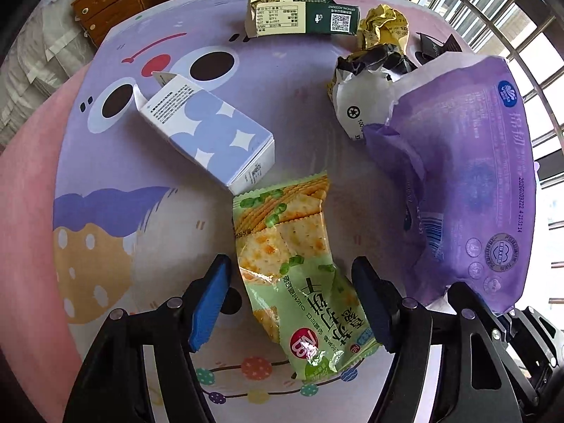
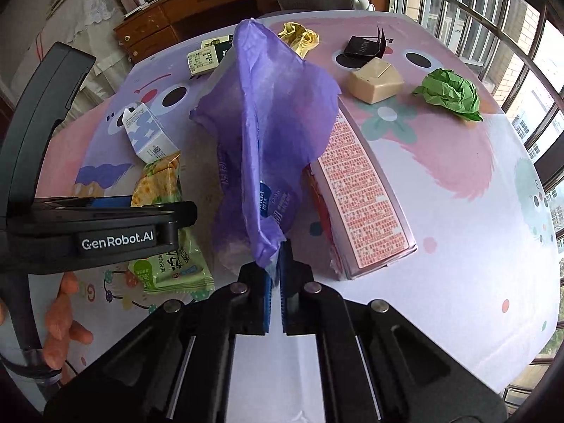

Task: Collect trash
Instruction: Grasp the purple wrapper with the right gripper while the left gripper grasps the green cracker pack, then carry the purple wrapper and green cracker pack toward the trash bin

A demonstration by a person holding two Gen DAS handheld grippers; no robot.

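A purple plastic bag (image 2: 268, 134) stands pinched at its lower edge between the closed fingers of the right claw (image 2: 276, 282), its mouth rising up and open over the desk (image 2: 458, 246). From the left wrist view the same bag (image 1: 469, 176) sits to the right, with crumpled white and black paper (image 1: 366, 84) at its opening.

The left claw (image 1: 292, 303) is spread wide, its blue-padded fingers (image 1: 211, 303) on either side of a green cracker wrapper (image 1: 292, 275) lying flat on the desk; the fingers are not touching it.

Just beyond the wrapper's far end lies a white and blue carton (image 1: 208, 134), tilted, with one flap open. Farther back is a cream and dark green box (image 1: 299, 14), and beside it a crumpled yellow wrapper (image 1: 384, 24).

To the right of the bag, seen from the right wrist view, a long pink box with red print (image 2: 363, 190) lies against it. Beyond that box are a beige box (image 2: 375, 81), a folded black paper piece (image 2: 366, 47) and a crumpled green paper ball (image 2: 451, 93).

The desk is covered by a cartoon-printed cloth in pink and lilac. A person's hand (image 2: 60, 328) shows at the lower left, below the left claw's black body.
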